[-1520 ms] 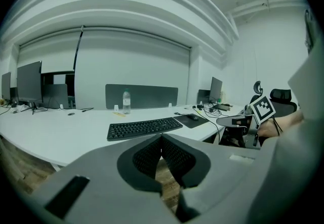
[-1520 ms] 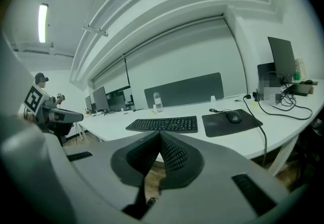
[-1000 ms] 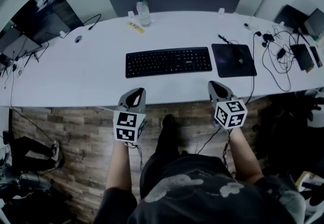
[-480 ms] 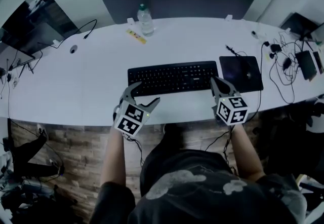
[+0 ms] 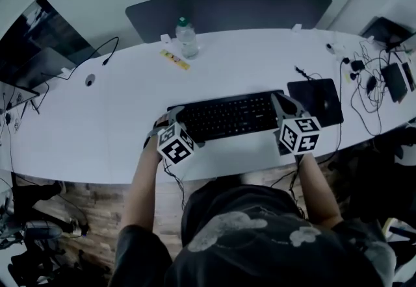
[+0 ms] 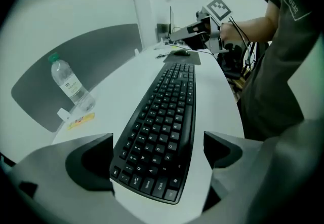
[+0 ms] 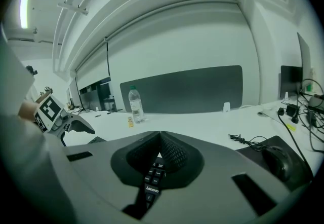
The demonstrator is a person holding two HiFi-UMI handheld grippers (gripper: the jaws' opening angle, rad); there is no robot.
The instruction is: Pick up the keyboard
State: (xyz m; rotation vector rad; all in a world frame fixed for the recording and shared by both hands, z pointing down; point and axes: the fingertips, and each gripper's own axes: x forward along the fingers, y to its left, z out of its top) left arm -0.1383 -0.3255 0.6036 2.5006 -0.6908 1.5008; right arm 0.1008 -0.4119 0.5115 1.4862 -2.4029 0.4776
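The left tool (image 5: 178, 124) has its jaws opening, and in the left gripper view the left tool (image 6: 159, 151) straddles the keyboard's left end: one dark pad stands off the far long edge, the other off the near long edge, with pale tabletop showing between each pad and the keyboard, so neither pad presses on it. The tool points steeply down at that end.

The keyboard (image 5: 227, 115) is black and lies flat on the white tabletop (image 5: 97, 117), with its long side parallel to the front edge; no part of it looks lifted.

At the keyboard's right end sits the right tool (image 5: 281, 102), with its marker cube toward the person. In the right gripper view the right tool (image 7: 161, 139) has its jaws together with nothing between them, and a few keys of the keyboard (image 7: 150, 180) show just below the closed tips (whether the tips touch the keyboard cannot be told).

Just right of the keyboard lies a dark mouse pad (image 5: 305, 94) with a mouse (image 5: 326, 101) on it. Well behind the keyboard, toward its left half, stands a clear water bottle (image 5: 187, 37) with a green cap, upright. A small yellow strip (image 5: 174, 58) lies between bottle and keyboard, nearer the bottle. A grey panel (image 5: 227, 10) rises behind the keyboard at the tabletop's far edge. Far to the keyboard's right, beyond the mouse pad, is a tangle of black cables (image 5: 364, 84).
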